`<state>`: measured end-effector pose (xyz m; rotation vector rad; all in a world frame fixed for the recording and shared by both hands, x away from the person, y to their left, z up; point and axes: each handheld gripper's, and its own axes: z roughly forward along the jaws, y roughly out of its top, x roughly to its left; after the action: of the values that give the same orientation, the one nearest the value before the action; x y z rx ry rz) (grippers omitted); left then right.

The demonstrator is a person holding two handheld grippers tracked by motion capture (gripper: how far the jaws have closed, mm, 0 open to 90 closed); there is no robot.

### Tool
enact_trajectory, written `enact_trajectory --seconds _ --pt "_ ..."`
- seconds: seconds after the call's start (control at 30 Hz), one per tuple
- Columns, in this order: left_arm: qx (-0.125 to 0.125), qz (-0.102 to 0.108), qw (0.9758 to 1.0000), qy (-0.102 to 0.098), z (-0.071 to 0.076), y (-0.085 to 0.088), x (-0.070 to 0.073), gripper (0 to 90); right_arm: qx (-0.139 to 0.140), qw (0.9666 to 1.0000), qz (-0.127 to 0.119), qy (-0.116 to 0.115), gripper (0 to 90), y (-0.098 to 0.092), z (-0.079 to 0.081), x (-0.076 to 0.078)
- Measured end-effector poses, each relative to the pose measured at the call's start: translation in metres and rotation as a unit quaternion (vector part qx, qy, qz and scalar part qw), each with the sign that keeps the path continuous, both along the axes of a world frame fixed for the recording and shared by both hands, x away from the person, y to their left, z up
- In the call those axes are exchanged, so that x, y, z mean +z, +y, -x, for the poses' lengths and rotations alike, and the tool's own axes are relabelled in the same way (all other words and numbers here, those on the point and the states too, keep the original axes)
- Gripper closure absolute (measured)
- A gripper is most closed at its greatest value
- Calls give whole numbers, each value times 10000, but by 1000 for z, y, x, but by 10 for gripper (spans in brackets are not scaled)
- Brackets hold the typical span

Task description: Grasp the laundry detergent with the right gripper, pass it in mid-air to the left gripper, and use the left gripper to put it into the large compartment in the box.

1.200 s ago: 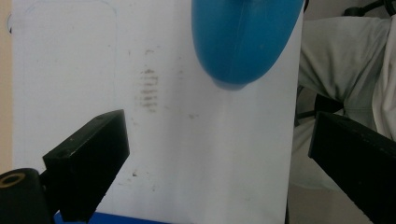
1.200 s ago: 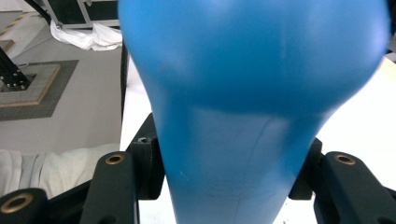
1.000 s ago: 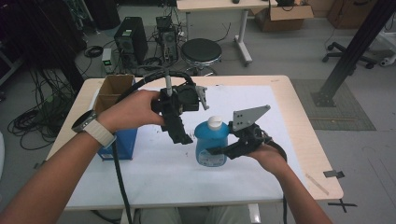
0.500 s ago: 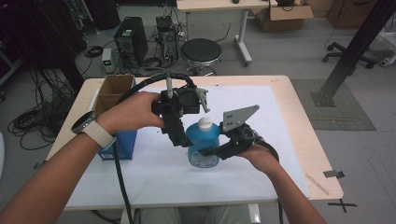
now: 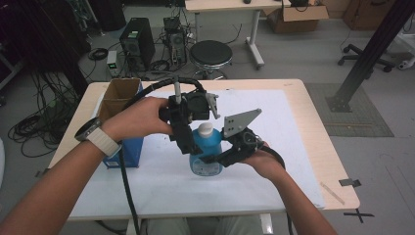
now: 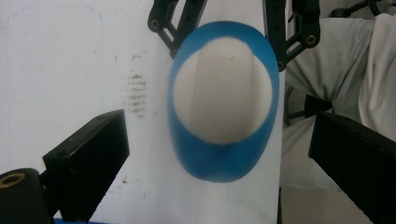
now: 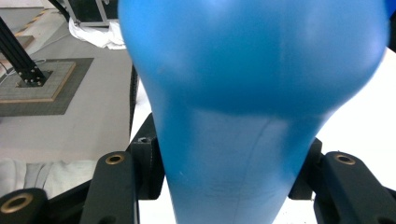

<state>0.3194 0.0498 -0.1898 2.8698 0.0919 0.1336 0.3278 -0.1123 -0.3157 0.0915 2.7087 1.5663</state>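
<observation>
Blue bottle [image 5: 205,157], clamped in right hand-held gripper [image 5: 215,159], now farther left.

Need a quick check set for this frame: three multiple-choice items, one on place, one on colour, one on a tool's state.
1. Where is the cardboard box?
A. at the table's left end
B. at the table's right end
C. on the floor

2. What colour is the bottle's cap?
A. red
B. white
C. black

3. How are the right tool's jaws?
A. wide open, nothing between them
B. shut on the blue bottle
C. shut on the box

Key: 1 A, the high view shows it by the left edge of the table. 2 B, the left gripper view looks down on a white cap. 3 B, the right gripper view shows its jaws on both sides of the bottle's narrow part.
</observation>
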Motion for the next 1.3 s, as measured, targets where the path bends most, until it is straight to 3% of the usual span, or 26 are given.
enact_trajectory --seconds 0.63,1.3 --pt "34 -212 9998 -50 -2 -6 -11 67 38 10000 45 16 447 10 -1 2" --pt "-20 -234 9997 -55 -1 -9 -16 198 27 10000 46 12 447 10 0 3"
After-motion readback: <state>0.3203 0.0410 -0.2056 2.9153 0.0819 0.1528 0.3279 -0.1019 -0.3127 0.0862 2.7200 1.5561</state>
